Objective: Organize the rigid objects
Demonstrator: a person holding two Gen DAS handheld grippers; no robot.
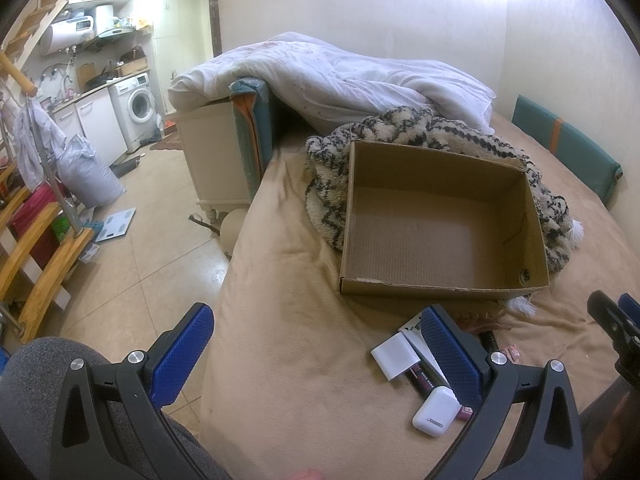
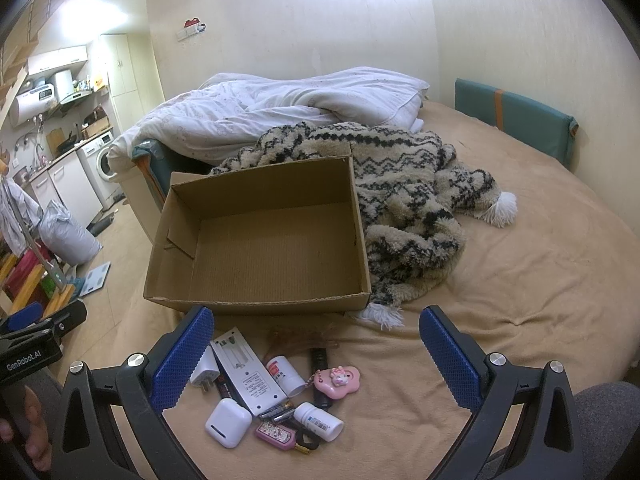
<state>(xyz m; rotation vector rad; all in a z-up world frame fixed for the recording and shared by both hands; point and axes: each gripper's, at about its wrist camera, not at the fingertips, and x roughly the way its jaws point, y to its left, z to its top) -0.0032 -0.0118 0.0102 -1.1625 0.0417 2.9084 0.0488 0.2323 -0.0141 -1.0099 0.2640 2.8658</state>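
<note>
An open, empty cardboard box point(image 2: 260, 240) point(image 1: 440, 220) rests on the tan bed. In front of it lies a pile of small items: a white earbud case point(image 2: 226, 423) point(image 1: 436, 410), a white battery charger point(image 2: 246, 372), a white plug adapter point(image 2: 204, 372) point(image 1: 394, 359), a small white bottle point(image 2: 319, 421), a white tube point(image 2: 285, 374), a pink heart keychain point(image 2: 337, 381) and a pink case point(image 2: 274, 434). My right gripper point(image 2: 316, 360) is open above the pile, holding nothing. My left gripper point(image 1: 316, 360) is open at the bed's left edge, left of the pile.
A patterned fuzzy blanket point(image 2: 404, 208) lies behind and right of the box, with a white duvet point(image 2: 280, 112) further back. Teal cushions point(image 2: 516, 120) line the wall. The floor point(image 1: 140, 248) drops off left of the bed. A person's grey-clad knee point(image 1: 52, 364) shows low down.
</note>
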